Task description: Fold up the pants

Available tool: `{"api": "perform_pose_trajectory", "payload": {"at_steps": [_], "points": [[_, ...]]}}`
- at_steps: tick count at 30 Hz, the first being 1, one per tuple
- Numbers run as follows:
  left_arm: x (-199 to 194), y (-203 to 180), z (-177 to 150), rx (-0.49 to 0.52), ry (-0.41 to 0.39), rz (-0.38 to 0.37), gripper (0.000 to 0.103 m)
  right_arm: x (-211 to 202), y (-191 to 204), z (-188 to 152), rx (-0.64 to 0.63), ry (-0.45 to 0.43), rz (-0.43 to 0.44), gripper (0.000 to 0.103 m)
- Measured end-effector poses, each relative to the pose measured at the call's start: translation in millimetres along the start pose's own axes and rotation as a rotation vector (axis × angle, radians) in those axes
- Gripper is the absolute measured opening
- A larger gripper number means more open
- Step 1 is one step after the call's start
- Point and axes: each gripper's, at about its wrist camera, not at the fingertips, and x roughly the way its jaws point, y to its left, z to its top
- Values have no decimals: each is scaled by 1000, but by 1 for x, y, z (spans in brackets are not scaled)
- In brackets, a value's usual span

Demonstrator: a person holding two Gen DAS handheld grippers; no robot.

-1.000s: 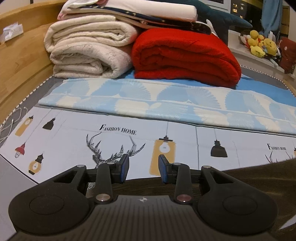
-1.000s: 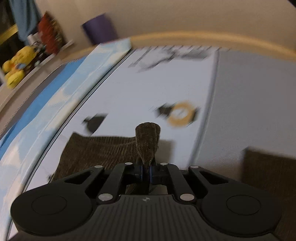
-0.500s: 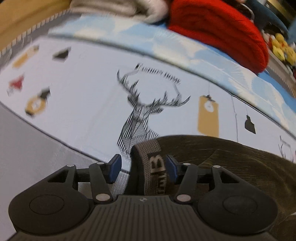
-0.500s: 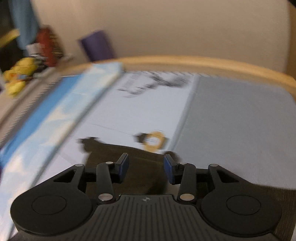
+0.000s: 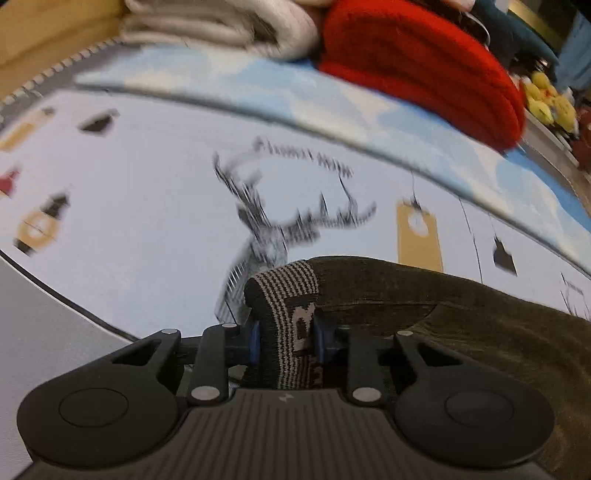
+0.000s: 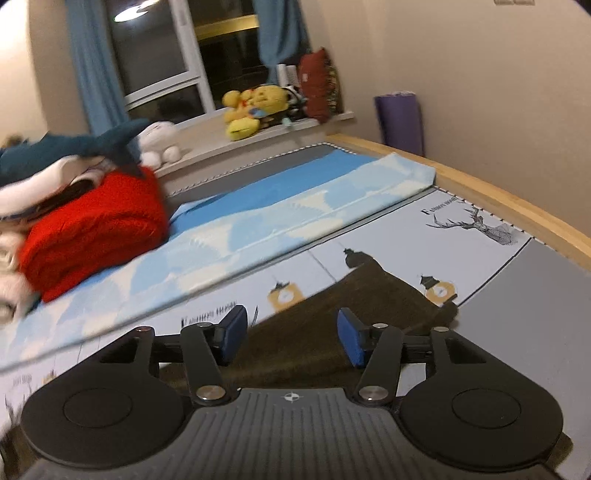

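Note:
Dark olive-brown pants (image 5: 461, 317) lie on the printed sheet and run off to the right. My left gripper (image 5: 287, 334) is shut on their striped elastic waistband (image 5: 286, 295), which stands bunched up between the blue pads. In the right wrist view the pants (image 6: 354, 299) lie flat below my right gripper (image 6: 291, 336), which is wide open and empty, a little above the cloth.
A red blanket (image 5: 424, 66) and folded cream blankets (image 5: 221, 26) are stacked at the bed's far side, behind a folded blue-patterned sheet (image 6: 258, 229). Plush toys (image 6: 255, 107) sit on the windowsill. The wooden bed frame (image 6: 517, 206) runs along the right edge.
My left gripper dropped to the waistband and closed on it. My right gripper let go of the pant-leg cloth, opened wide and swung up towards the window.

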Motion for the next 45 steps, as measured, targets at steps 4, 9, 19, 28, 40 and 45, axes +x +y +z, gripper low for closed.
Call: {"api": "perform_pose_trajectory", "payload": {"at_steps": [4,9,19,28,40,45], "points": [[-32,-19,0,83,1,115,43,-8,-5,-19,-6,65,-11,57],[-117,-21,-3,46,-89,99,62,-31,-11,-24,-46,9,13,59],[-214,-37,-123,219,-151,12,72,-74,-19,-71,-209,-58,58,61],[-223,-28,-152,251,-189,29,72,-84,-5,-86,-251,-92,49,53],[-144,32,-145,136,43,-82,83,-54,-5,-91,-278,0,9,61],[-117,39,-143,138,93,14,83,-36,-21,-95,-224,108,-82,64]]}}
